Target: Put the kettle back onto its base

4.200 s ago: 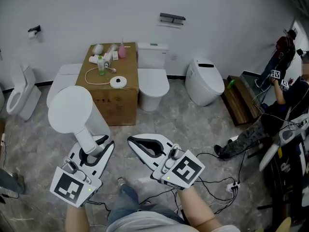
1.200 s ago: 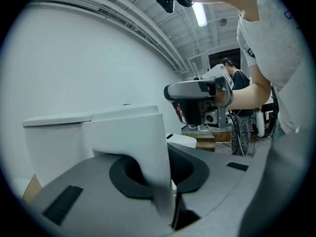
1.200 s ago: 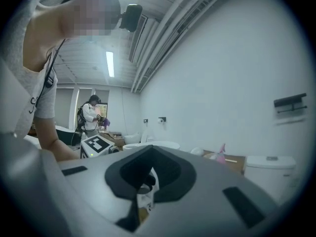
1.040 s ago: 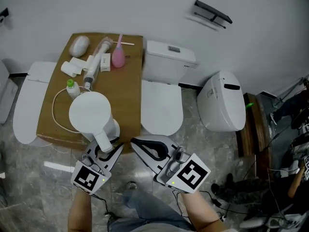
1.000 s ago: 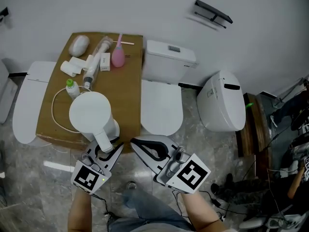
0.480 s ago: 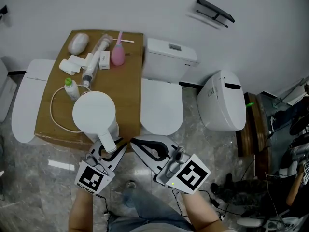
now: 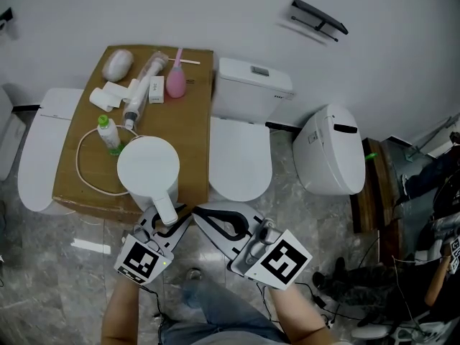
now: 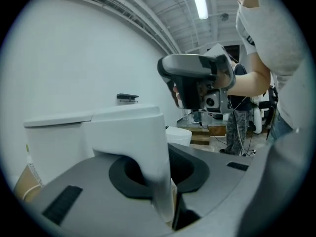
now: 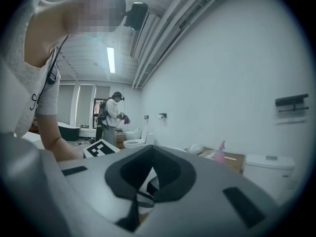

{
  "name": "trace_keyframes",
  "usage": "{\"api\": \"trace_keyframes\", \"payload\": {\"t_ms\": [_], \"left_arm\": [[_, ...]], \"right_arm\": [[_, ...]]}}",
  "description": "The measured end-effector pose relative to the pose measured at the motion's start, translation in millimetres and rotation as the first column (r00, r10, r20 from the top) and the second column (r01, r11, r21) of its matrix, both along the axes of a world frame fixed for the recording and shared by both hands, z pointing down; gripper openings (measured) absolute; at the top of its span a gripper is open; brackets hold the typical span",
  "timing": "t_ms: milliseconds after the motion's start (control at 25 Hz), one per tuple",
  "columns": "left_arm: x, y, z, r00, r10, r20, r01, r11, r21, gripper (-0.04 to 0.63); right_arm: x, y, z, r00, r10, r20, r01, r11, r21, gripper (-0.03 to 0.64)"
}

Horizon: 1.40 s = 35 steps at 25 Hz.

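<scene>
The white kettle point(image 7: 147, 165) stands over the near part of the cardboard box point(image 7: 192, 113); its round lid faces up in the head view. My left gripper point(image 7: 169, 216) is shut on the kettle's white handle point(image 7: 165, 208), which also fills the space between the jaws in the left gripper view point(image 8: 148, 157). The base is hidden under the kettle; only its white cord point(image 7: 85, 182) shows, looping off to the left. Whether the kettle rests on the base I cannot tell. Beside the handle, my right gripper point(image 7: 201, 214) is shut and holds nothing, off the box's near edge.
On the box lie a green bottle point(image 7: 108, 131), a pink bottle point(image 7: 175, 83) and several white items point(image 7: 118, 67). White toilets stand right of the box point(image 7: 241, 149) and further right point(image 7: 327, 157), another lid at left point(image 7: 36, 157). Cables run over the floor point(image 7: 359, 322).
The kettle and my left gripper have shifted a little to the right over the box, uncovering more of the green bottle. The right gripper has stayed in place.
</scene>
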<state>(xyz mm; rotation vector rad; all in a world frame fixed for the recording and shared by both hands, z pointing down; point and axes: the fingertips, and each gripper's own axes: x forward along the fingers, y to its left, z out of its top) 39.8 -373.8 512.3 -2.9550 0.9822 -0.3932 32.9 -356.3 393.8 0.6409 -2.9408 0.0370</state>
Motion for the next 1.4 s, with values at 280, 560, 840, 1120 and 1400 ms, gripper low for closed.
{"api": "trace_keyframes", "payload": {"t_ms": [280, 560, 840, 1120, 1400], "left_arm": [[-9, 0, 1, 1.000, 0.022, 0.014, -0.023, 1.000, 0.003, 0.084], [-32, 10, 4, 0.997, 0.066, 0.048, -0.065, 0.998, -0.021, 0.107], [-59, 16, 5, 0.997, 0.064, 0.047, -0.061, 0.996, -0.067, 0.137], [-79, 20, -1, 0.995, 0.102, -0.017, -0.103, 0.989, -0.105, 0.141], [-107, 18, 0, 0.999, 0.047, 0.015, -0.045, 0.994, -0.100, 0.150]], "right_arm": [[2, 3, -7, 1.000, 0.014, 0.005, -0.014, 1.000, 0.003, 0.008], [-1, 14, -9, 1.000, 0.023, 0.003, -0.024, 1.000, 0.014, 0.008], [-8, 25, -15, 1.000, 0.019, -0.006, -0.018, 1.000, 0.025, 0.008], [-15, 33, -15, 1.000, 0.015, -0.009, -0.015, 1.000, 0.027, 0.008], [-23, 39, -20, 1.000, 0.010, -0.017, -0.009, 0.999, 0.038, 0.008]]}}
